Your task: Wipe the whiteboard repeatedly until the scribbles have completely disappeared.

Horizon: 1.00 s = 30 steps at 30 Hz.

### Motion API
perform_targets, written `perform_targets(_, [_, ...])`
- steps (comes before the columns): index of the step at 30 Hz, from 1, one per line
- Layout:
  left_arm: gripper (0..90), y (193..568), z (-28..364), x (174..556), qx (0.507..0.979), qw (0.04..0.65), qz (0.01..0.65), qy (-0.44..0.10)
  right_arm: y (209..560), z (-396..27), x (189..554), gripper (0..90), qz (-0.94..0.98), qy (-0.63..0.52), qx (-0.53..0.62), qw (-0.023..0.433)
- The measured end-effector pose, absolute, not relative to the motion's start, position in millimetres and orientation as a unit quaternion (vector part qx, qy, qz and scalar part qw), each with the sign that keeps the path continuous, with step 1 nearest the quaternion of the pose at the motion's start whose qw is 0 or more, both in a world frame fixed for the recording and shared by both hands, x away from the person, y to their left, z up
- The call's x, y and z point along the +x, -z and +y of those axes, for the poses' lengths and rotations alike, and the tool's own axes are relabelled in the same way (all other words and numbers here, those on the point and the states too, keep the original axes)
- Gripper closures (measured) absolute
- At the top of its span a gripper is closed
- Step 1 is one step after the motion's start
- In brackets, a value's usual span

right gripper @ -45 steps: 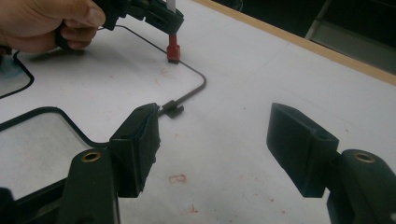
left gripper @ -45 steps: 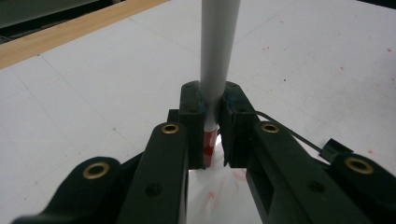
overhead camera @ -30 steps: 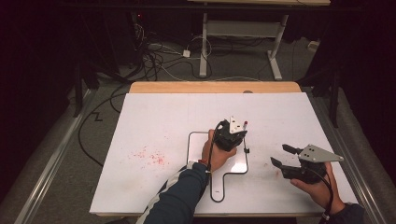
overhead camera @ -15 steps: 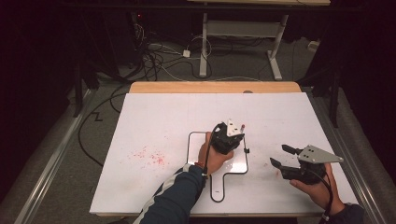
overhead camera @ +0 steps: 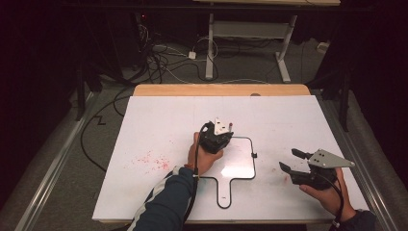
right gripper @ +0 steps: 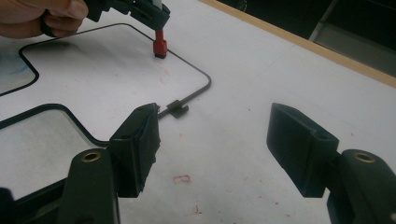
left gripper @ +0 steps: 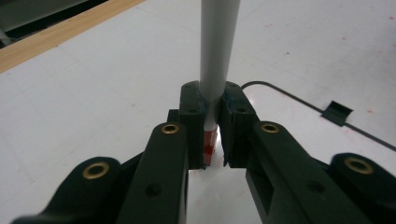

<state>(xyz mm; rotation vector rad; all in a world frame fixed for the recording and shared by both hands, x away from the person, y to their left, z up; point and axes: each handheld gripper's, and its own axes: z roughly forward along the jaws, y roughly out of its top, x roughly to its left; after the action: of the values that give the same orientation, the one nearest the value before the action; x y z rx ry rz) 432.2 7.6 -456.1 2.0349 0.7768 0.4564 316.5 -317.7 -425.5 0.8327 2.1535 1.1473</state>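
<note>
Upright, grey marker (left gripper: 215,56), red tip

Legible text, labels, brands, numbers: none in any view. The white bench (overhead camera: 159,130) carries only faint red smudges (overhead camera: 150,160) and a small red mark (right gripper: 181,178), none forming readable characters. The grey and red marker (left gripper: 212,70) shows no readable print.
</note>
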Motion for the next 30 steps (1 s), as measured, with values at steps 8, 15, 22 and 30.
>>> perform_targets(8, [78.6, 459.0, -23.5, 416.1, 0.821, 0.467, 0.286, -0.162, 426.8, -315.5, 317.5, 35.8, 0.805, -0.425, 0.31, 0.275])
perform_targets(15, [78.7, 456.2, -48.1, 402.2, 0.838, 0.462, 0.247, -0.154, 426.6, -314.7, 317.0, 35.8, 0.806, -0.425, 0.305, 0.275])
perform_targets(22, [78.7, 456.6, -24.2, 415.6, 0.83, 0.451, 0.278, -0.175, 426.7, -316.8, 315.9, 35.7, 0.806, -0.423, 0.306, 0.278])
perform_targets(30, [78.7, 458.6, 9.1, 433.8, 0.812, 0.445, 0.324, -0.196, 427.1, -315.8, 315.3, 35.8, 0.807, -0.422, 0.307, 0.277])
